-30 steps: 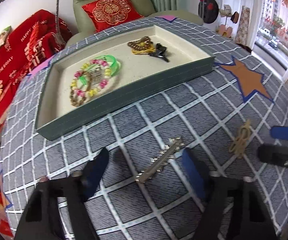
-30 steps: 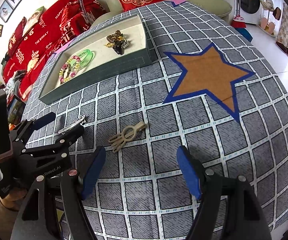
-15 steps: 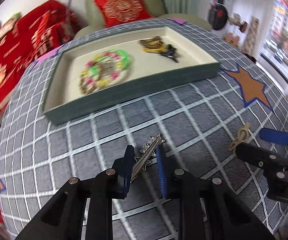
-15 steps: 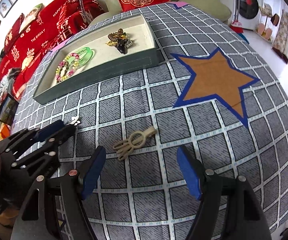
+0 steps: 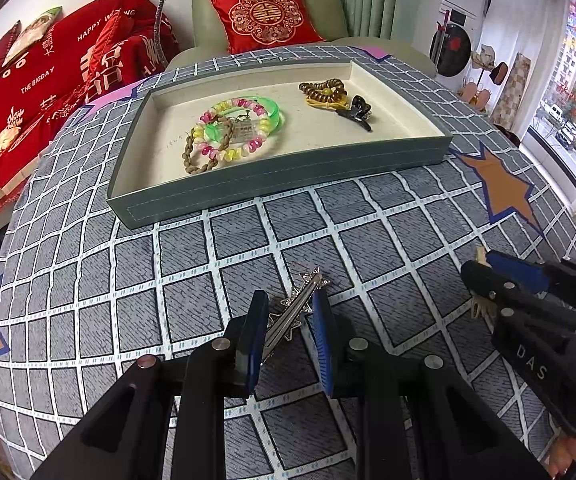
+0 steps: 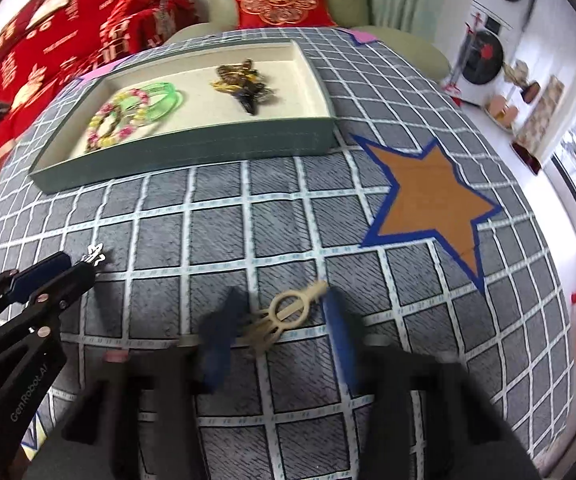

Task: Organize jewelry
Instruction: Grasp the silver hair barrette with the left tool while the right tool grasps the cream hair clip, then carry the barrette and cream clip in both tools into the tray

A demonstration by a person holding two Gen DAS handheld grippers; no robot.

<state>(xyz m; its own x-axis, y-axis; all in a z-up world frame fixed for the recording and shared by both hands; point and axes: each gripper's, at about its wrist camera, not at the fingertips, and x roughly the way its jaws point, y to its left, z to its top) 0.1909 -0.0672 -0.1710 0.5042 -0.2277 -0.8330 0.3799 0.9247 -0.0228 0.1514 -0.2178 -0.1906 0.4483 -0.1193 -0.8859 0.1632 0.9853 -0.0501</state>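
My left gripper (image 5: 288,304) is shut on a silver star hair clip (image 5: 294,312), held just above the checked cloth; the clip's tip (image 6: 94,258) shows in the right wrist view. My right gripper (image 6: 284,308) is closing around a beige hair clip (image 6: 284,314) lying on the cloth; its blurred fingers (image 6: 338,332) straddle it with a gap still showing. The green tray (image 5: 280,184) lies beyond, holding beaded bracelets (image 5: 232,130), a green bangle (image 5: 268,108), brown beads (image 5: 324,90) and a black clip (image 5: 356,114).
An orange star patch (image 6: 432,196) marks the cloth right of the tray. A green armchair with a red cushion (image 5: 264,16) stands behind the table. Red bedding (image 5: 48,80) lies at the back left.
My left gripper closed on the silver clip and lifted it slightly. My right gripper moved forward over the beige clip and its fingers narrowed around it.
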